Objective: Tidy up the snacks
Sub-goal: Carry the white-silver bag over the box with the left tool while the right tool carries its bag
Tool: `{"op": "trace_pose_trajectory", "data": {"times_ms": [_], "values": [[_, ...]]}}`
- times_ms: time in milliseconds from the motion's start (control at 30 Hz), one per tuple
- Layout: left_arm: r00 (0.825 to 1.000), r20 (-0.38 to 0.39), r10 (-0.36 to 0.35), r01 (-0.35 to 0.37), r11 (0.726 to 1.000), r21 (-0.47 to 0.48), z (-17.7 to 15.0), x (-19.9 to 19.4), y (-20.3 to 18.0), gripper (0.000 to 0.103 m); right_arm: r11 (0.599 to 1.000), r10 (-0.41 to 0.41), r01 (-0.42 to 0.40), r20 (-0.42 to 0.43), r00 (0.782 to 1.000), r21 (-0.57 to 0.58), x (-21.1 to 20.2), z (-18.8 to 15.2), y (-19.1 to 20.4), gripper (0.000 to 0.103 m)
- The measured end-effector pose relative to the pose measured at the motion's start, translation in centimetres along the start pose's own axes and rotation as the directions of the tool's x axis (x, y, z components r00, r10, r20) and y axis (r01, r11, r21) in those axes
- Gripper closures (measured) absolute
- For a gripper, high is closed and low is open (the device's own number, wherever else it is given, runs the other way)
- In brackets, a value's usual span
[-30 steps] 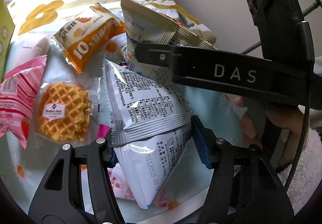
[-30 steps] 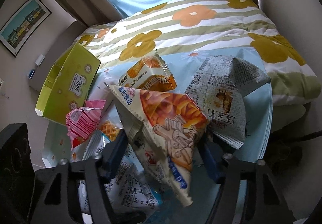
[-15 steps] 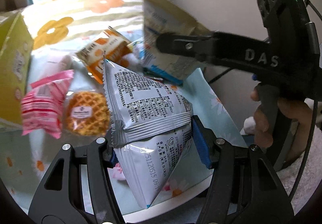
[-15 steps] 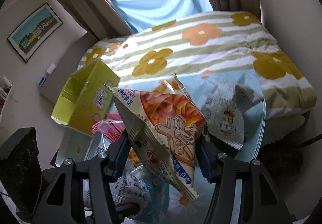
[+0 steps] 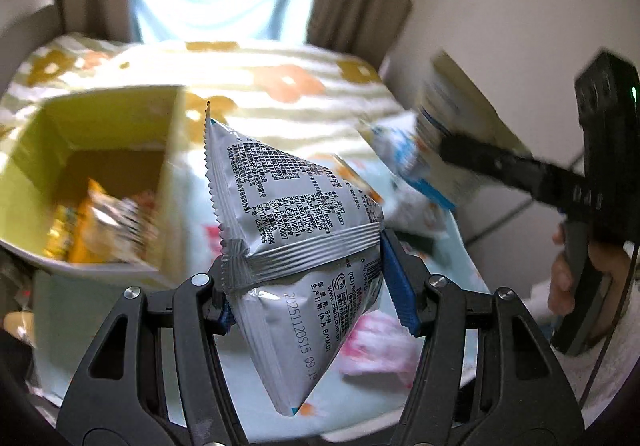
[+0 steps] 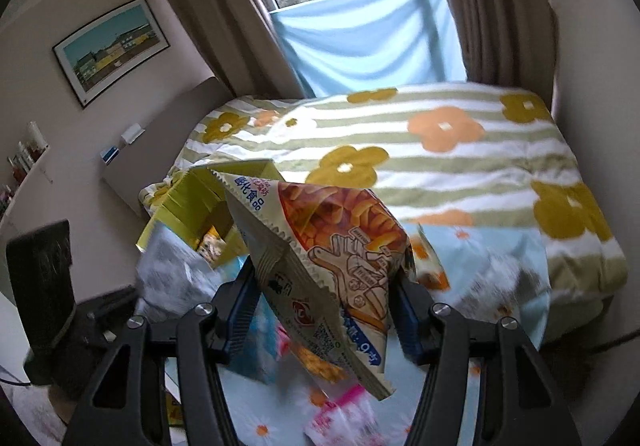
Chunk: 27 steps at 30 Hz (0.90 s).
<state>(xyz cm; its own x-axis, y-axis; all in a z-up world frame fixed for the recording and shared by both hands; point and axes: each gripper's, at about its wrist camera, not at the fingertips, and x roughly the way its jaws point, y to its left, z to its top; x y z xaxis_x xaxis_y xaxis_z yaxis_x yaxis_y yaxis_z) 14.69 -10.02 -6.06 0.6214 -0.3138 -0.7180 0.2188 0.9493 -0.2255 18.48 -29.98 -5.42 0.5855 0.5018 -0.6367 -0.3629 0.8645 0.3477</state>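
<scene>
Two grippers, left gripper (image 5: 304, 278) and right gripper (image 6: 324, 310), each hold one snack bag; one yellow box (image 5: 36, 161) stands open.

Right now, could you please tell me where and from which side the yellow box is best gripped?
Probably pinch one thin side wall of the yellow box at its open rim, coming from above and straddling the wall. The box looks too wide to span, and its open top leaves the wall edge free.
</scene>
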Motion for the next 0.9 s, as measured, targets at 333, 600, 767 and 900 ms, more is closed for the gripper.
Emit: {"op": "trace_pose_trajectory", "data": {"times_ms": [333, 600, 767, 900], "values": [[0.992, 0.069, 0.103, -0.1, 0.994, -0.055, 5.3, -4.7, 14.0, 0.046, 0.997, 0.056, -0.055, 0.027, 0.998, -0.05, 7.0, 5.3, 9.8, 0.047], [0.991, 0.028, 0.13, -0.127, 0.989, -0.08, 7.9, -4.1, 24.8, 0.046, 0.996, 0.066, -0.067, -0.017, 0.998, -0.058, 14.5, 7.1, 16.0, 0.047], [0.988, -0.052, 0.144, -0.148, 0.985, -0.087, 8.4, -1.8, 29.7, 0.046, 0.998, 0.046, -0.048, -0.062, 0.997, -0.03, 18.4, 7.1, 18.4, 0.047], [0.98, -0.115, 0.16, -0.167, 0.984, -0.055, 8.4, 0.8, 32.2, 0.046, 0.999, 0.006, -0.009, -0.093, 0.996, -0.031, 20.4, 6.8, 19.5, 0.047]]}}
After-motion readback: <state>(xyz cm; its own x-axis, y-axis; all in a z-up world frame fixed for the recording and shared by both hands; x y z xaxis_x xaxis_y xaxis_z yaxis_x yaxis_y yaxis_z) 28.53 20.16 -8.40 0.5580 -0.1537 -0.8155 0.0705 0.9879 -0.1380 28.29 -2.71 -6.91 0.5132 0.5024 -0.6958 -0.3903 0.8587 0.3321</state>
